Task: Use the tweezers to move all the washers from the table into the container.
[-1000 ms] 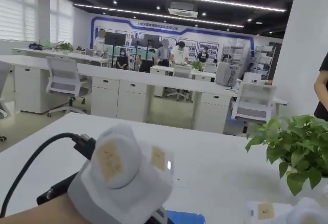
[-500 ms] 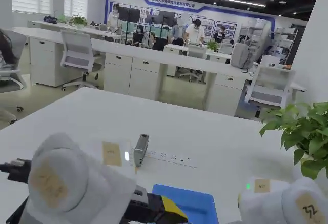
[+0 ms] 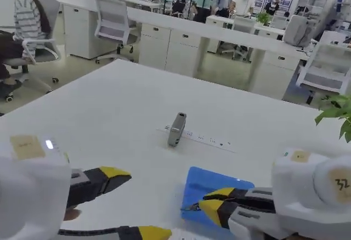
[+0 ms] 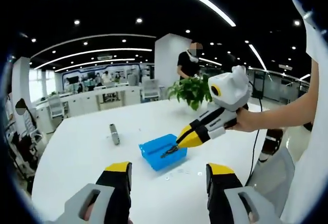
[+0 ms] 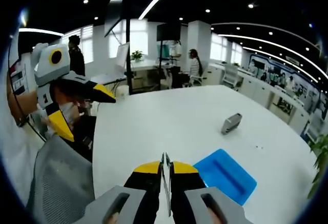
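Early in the job, by the look of it. The right claw (image 4: 182, 139) comes in from the container's (image 4: 154, 162) right side, pinched tight on the tweezers (image 4: 169, 152), and their dark tips hang over the blue container's near rim. Whether a washer sits between those tips is too small to tell.

From the right gripper view, the jaws are pressed together with the thin blade of the tweezers (image 5: 165, 183) standing up between them, and the container (image 5: 228, 179) lies just to the right of the blade.

The washers (image 4: 180, 171) lie as a few pale specks on the white worktop (image 4: 82, 157) just beside the container's front corner, loose and apart from each other. So there is work left. I can't make out whether any have landed inside the container.

The left claw (image 4: 169, 183) hangs wide open and holds nothing, on the near side of the container. The head view agrees: the left claw (image 3: 143, 202) gapes to the left of the container (image 3: 216, 179), and the right claw (image 3: 207, 204) is clamped shut, with the tweezers (image 3: 189, 207) poking over its front edge.

A grey block (image 3: 176, 129) lies beyond the container, well apart from the action.

My read is that the tool is in hand and the washers beside the container have yet to go in.
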`<state>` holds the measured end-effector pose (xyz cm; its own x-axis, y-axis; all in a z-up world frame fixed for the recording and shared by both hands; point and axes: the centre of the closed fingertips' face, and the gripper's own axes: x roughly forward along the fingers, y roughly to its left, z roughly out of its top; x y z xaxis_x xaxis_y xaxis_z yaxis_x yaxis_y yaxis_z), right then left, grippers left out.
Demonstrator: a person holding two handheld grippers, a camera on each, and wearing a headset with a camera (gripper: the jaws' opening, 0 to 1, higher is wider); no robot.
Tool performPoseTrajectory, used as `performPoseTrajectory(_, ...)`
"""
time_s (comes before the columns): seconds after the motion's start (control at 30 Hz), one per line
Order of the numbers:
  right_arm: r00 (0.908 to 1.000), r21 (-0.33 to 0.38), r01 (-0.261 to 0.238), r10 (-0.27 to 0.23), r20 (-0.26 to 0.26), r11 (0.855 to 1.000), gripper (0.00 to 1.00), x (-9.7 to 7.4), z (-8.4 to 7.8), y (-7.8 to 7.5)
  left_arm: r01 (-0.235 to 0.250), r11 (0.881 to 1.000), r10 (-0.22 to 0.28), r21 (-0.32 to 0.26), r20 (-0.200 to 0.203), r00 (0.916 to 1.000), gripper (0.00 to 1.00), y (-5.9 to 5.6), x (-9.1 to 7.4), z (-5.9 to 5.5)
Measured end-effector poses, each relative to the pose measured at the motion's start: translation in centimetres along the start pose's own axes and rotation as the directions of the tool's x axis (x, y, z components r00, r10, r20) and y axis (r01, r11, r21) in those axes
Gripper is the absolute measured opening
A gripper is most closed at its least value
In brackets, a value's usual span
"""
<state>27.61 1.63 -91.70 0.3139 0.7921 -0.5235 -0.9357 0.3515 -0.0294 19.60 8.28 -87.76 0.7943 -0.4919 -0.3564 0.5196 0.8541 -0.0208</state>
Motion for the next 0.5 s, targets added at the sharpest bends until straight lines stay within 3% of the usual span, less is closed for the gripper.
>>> performPoseTrajectory(0.03,1.0000,0.003,0.003,-0.003,0.003,1.000,0.00,0.1,0.0,-0.1,-0.011,1.000,0.010,-0.008,-0.004,0.9999,0.63,0.1,0.0,-0.3)
performPoseTrajectory(0.07,0.9984,-0.028,0.047,-0.046,0.033,0.999,0.00,-0.1,0.4,-1.3,-0.038,0.999,0.038,-0.019,-0.005,0.9993,0.66,0.4,0.1,-0.7)
performPoseTrajectory(0.1,0.9988,-0.012,0.028,-0.028,0.041,1.000,0.00,0.0,0.4,-1.1,-0.046,0.999,0.046,-0.021,-0.003,0.9989,0.68,0.5,0.2,-0.9)
performPoseTrajectory(0.17,0.9995,0.022,0.023,-0.023,0.019,1.000,0.00,0.3,-0.2,-1.3,-0.077,0.996,0.076,-0.035,-0.032,0.9966,0.69,0.6,0.5,-1.8)
performPoseTrajectory(0.3,0.9997,0.043,0.025,-0.025,-0.008,0.999,0.00,1.7,-1.8,-1.7,-0.109,0.991,0.108,-0.071,-0.025,0.9939,0.68,0.9,1.4,-3.0)
performPoseTrajectory(0.33,0.9996,0.053,0.014,-0.013,-0.023,0.999,0.00,2.1,-2.3,-1.6,-0.102,0.991,0.099,-0.080,-0.039,0.9943,0.68,0.9,1.7,-3.4)
performPoseTrajectory(0.37,0.9995,0.053,0.009,-0.008,-0.031,0.999,0.00,2.4,-2.4,-1.4,-0.095,0.990,0.085,-0.101,-0.104,0.9910,0.67,0.9,1.8,-4.9)
performPoseTrajectory(0.5,0.9998,0.051,0.000,0.001,-0.021,0.999,0.00,2.7,-1.9,-1.3,-0.105,0.992,0.095,-0.063,-0.149,0.9843,0.64,2.3,2.6,-6.5)
